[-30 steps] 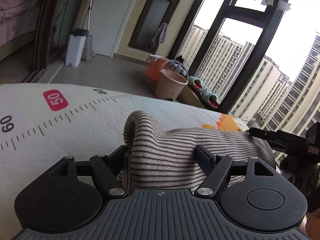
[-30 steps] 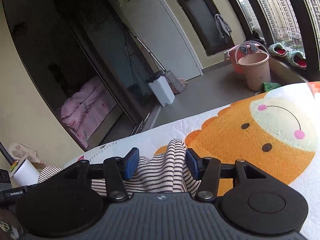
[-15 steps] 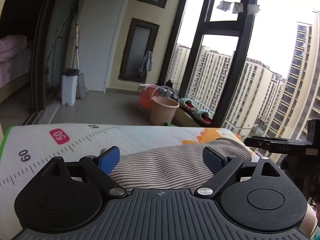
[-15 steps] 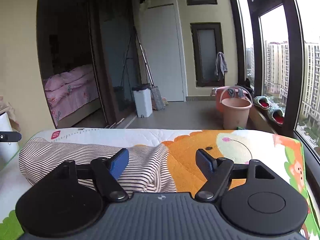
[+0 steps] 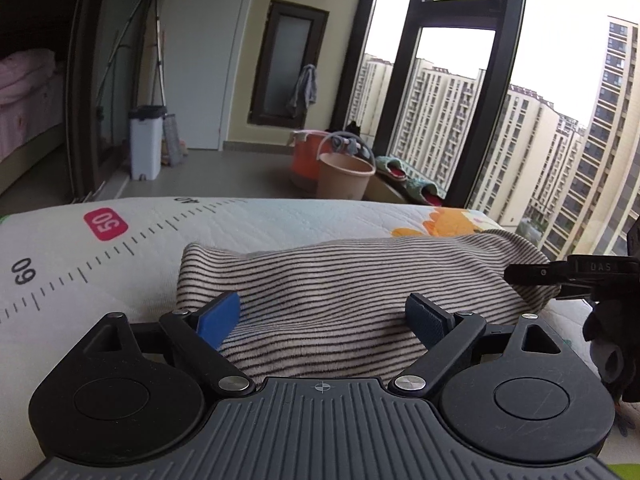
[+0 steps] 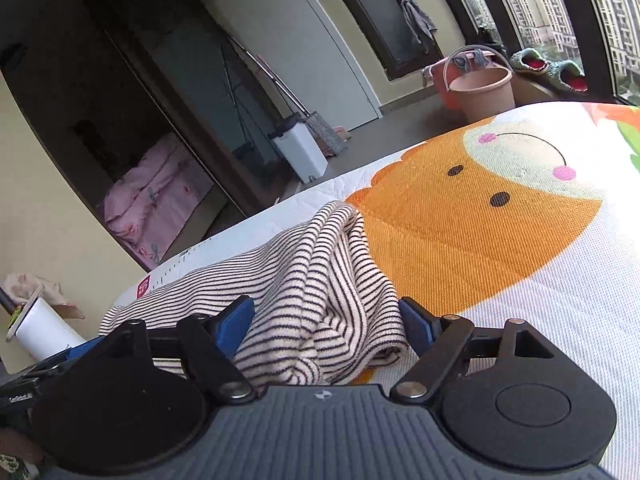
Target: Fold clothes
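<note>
Mat [image 5: 280, 220], printed, carries striped garment [image 5: 340, 280], lower centre of left view. Garment long axis runs left-right across frame, bunched end lower centre of right view. Left hand-held gripper [image 5: 324, 316]: spread wide, released, cloth between pads, unpressed. Right hand-held gripper [image 6: 326, 322]: opening, letting go of bunched end. Advice: withdraw clear without dragging fold, then flatten bunch.

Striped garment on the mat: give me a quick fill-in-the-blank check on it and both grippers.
1. The striped garment lies on a mat printed with a ruler and an ____ cartoon face.
2. The left gripper jaws stand ____.
3. The right gripper jaws are ____, with striped cloth between them.

Missing words: orange; open; opening
</note>
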Demonstrator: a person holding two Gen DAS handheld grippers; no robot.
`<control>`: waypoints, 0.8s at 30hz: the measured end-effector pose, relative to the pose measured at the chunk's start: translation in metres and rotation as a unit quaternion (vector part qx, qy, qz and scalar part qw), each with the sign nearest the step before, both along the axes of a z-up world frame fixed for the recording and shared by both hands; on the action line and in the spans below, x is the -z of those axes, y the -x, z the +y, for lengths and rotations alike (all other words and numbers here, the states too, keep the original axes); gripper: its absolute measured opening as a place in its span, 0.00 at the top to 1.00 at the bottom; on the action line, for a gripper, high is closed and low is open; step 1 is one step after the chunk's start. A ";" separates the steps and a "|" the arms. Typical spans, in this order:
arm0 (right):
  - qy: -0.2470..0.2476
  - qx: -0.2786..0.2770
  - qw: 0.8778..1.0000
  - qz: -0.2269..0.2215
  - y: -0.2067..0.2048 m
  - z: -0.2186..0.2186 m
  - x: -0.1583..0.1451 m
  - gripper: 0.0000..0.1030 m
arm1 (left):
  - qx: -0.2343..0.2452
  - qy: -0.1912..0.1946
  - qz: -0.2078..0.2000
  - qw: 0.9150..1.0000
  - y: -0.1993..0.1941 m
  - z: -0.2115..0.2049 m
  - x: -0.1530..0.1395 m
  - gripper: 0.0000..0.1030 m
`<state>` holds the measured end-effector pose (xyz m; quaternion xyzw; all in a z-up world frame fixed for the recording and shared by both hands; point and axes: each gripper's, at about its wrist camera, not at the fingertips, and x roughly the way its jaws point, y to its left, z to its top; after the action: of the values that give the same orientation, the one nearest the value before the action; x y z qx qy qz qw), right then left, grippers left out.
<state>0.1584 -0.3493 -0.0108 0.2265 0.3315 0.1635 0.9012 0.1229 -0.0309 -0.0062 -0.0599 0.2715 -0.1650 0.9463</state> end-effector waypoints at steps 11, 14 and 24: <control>0.049 0.029 0.995 -0.078 0.068 0.016 -0.030 0.00 | -0.018 0.081 -0.022 0.996 0.079 0.000 -0.020 0.00; 0.006 0.027 0.995 -0.094 0.109 0.023 -0.033 0.00 | -0.023 0.093 -0.017 0.995 0.113 -0.014 -0.012 0.00; 0.031 0.055 0.989 -0.135 0.242 0.060 -0.053 0.00 | -0.013 0.060 -0.082 0.995 0.221 -0.047 -0.047 0.00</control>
<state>-0.0838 -0.2889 0.0422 0.1919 0.1989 0.1320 0.9519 -0.0984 -0.0780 0.0405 -0.1063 0.1821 -0.1731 0.9621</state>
